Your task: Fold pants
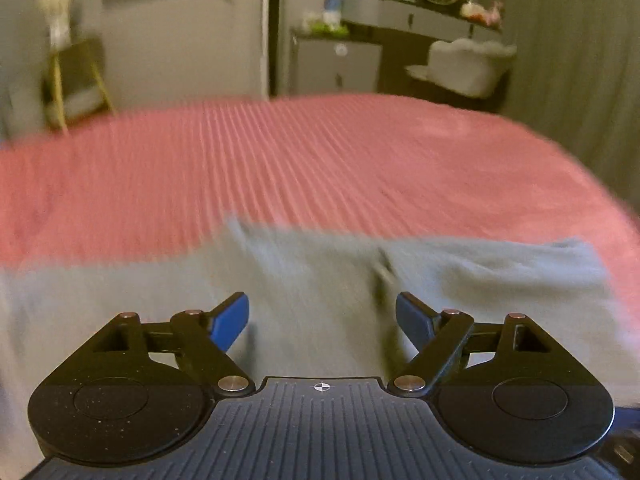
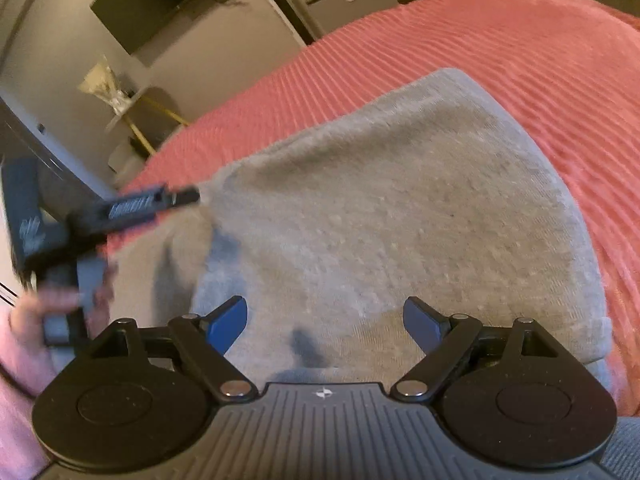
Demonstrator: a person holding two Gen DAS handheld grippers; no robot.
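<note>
Pants (image 2: 400, 220), grey, are seen lying in a folded stack on the pink bed (image 2: 520, 60), just ahead of both grippers; the left gripper (image 1: 322, 320) and right gripper (image 2: 325, 324) are spread wide, empty. Folding is judged nearly finished.

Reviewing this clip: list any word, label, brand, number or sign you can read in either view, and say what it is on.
No text can be read in either view.
Pale printed marking on the side of the left gripper, seen in the right wrist view: too blurred to read.
Bottles on the dresser in the left wrist view: labels too small and blurred to read.
Gray pants and pink bedspread: no print visible.
</note>
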